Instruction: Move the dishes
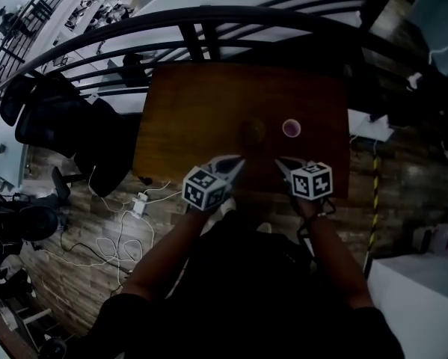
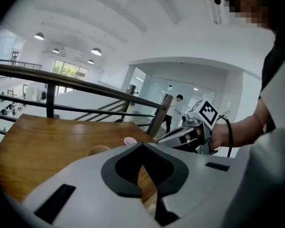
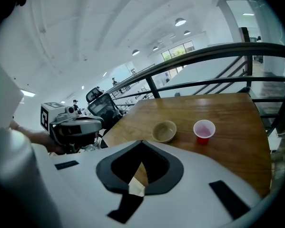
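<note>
A small tan bowl (image 1: pixel 253 132) and a red cup (image 1: pixel 291 129) stand side by side near the front middle of the wooden table (image 1: pixel 201 111). My left gripper (image 1: pixel 239 162) hovers at the table's near edge just short of the bowl, jaws shut and empty. My right gripper (image 1: pixel 280 164) hangs beside it, short of the cup, also shut and empty. The right gripper view shows the bowl (image 3: pixel 163 130) and the cup (image 3: pixel 204 129) beyond its closed tips (image 3: pixel 142 142), with the left gripper (image 3: pixel 75 127) at left. The left gripper view shows the bowl (image 2: pixel 98 150) and the cup (image 2: pixel 130 140) low behind its jaws.
A dark metal railing (image 1: pixel 209 28) curves round the table's far side. Black office chairs (image 1: pixel 59 118) stand to the left, with cables and a power strip (image 1: pixel 140 203) on the wooden floor. A yellow-black striped pole (image 1: pixel 374 200) and a white surface (image 1: pixel 425 298) are at the right.
</note>
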